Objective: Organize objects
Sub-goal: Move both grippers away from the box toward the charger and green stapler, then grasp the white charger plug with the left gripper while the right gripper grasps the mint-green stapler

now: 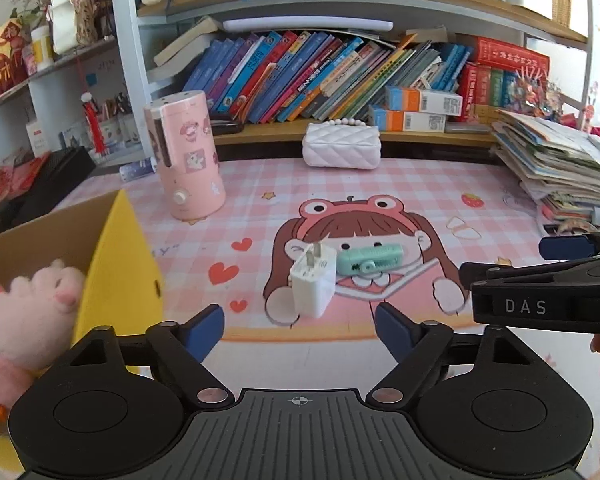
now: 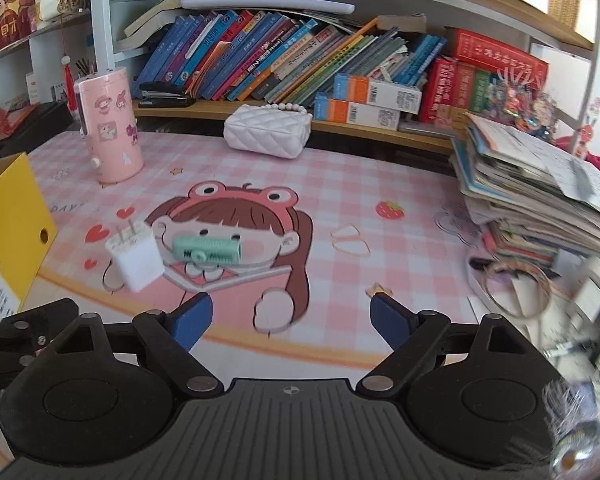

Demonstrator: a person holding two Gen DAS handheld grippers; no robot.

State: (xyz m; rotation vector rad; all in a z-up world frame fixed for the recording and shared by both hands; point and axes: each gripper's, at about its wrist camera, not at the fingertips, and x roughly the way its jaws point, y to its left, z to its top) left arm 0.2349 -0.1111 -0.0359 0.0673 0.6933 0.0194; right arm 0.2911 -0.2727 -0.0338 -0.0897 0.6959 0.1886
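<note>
**A:** Left wrist view first. Which step is this?

**B:** I'd judge a pick-up approach. The left gripper point(image 1: 300, 330) has its jaws spread wide and holds nothing. The white charger plug point(image 1: 314, 278) stands on the desk mat point(image 1: 420, 208) at 12 o'clock, just past the fingertips, prongs up. The green clip point(image 1: 370, 262) lies at its 2 o'clock, touching or nearly so; I cannot tell which.

**A:** And where would it go?

**B:** Probably the yellow cardboard box point(image 1: 116, 264) at 9 o'clock, with a pink plush toy point(image 1: 32, 312) already inside. The next move calls for easing forward to straddle the plug without nudging the clip.

**A:** Anything in the way?

**B:** The right gripper point(image 1: 564, 246) reaches in at 3 o'clock, near the clip.

**A:** Right wrist view?

**B:** The right gripper's jaws are also wide apart and empty. Plug point(image 2: 136, 258) at 10 o'clock, clip point(image 2: 208, 252) at 11, box point(image 2: 12, 216) at 9. The pink humidifier point(image 2: 110, 132), white quilted purse point(image 2: 268, 130) and stack of books point(image 2: 540, 196) stand well apart.
</note>
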